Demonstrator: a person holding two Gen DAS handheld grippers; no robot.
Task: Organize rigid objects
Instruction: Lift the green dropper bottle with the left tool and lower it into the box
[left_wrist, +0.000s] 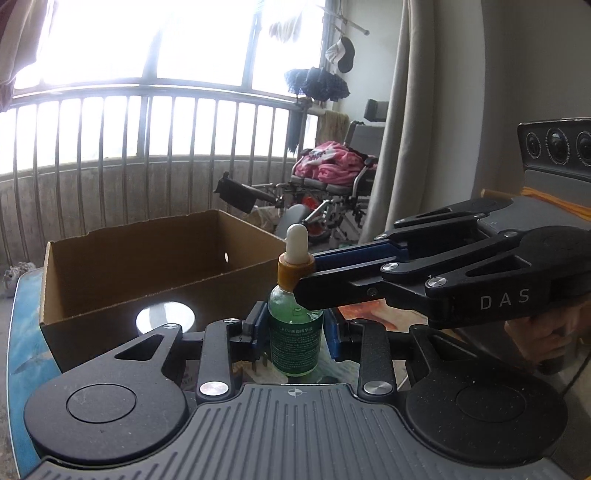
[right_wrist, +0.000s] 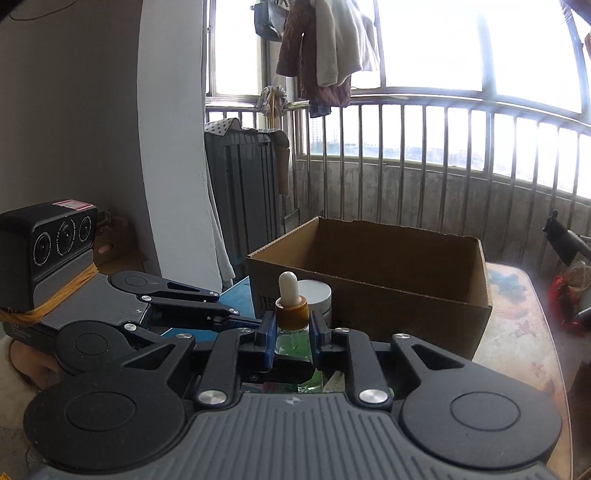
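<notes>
— Where's the dropper bottle (left_wrist: 294, 325)?

— Standing upright on the bench (right_wrist: 517, 332), just in front of the cardboard box (left_wrist: 147, 266), between both tools at once.

— Held how?

— Left gripper (left_wrist: 294, 328) flanking the green glass body, pads close to the label but contact hard to confirm, so cannot tell if clamped. Right gripper (right_wrist: 292, 332) closed at the neck, just under the amber collar (white bulb poking up above).

— Why two grips?

— Probably steadying low while lifting high, or a handover; only a guess.

— Anything readable?

— "DAS" on the right tool's housing. Green label with pale print, too blurred to read.

— Anything else?

— White round jar (right_wrist: 316, 295) beside the box, behind the bottle; box interior mostly hidden
</notes>
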